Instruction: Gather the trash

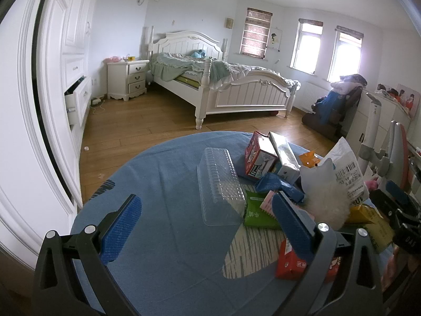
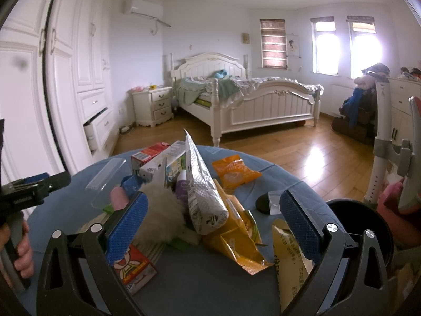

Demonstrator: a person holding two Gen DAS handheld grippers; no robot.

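Nearest the lens, the right gripper point(image 2: 210, 217) stands wide apart and empty, its blue pads point(image 2: 300, 226) flanking a crumpled yellow wrapper point(image 2: 236, 239) and a silver foil pouch point(image 2: 202, 187) that leans upright over the heap. A red carton point(image 2: 136, 268) lies just under its left pad. The left gripper point(image 1: 208, 226) is likewise spread wide and holds nothing, hovering low over the blue tablecloth point(image 1: 163, 173) with a clear plastic tray point(image 1: 221, 184) lying between its pads. Beyond these the trash crowds together: a white fluffy wad point(image 2: 160, 210), an orange snack packet point(image 2: 234, 173), a white bag with a barcode label point(image 1: 344, 168) and more cartons at the far edge. A dark round bin point(image 2: 368, 239) sits just beside the table on the right. Past the table are the wooden floor and a white bed point(image 2: 263, 97). The risk, as I judge it, lies in the loose stacking: closing on the leaning pouch could drag neighbours along, tipping light wrappers off the table edge onto the floor, and the slick clear tray may squirt out of the pads.
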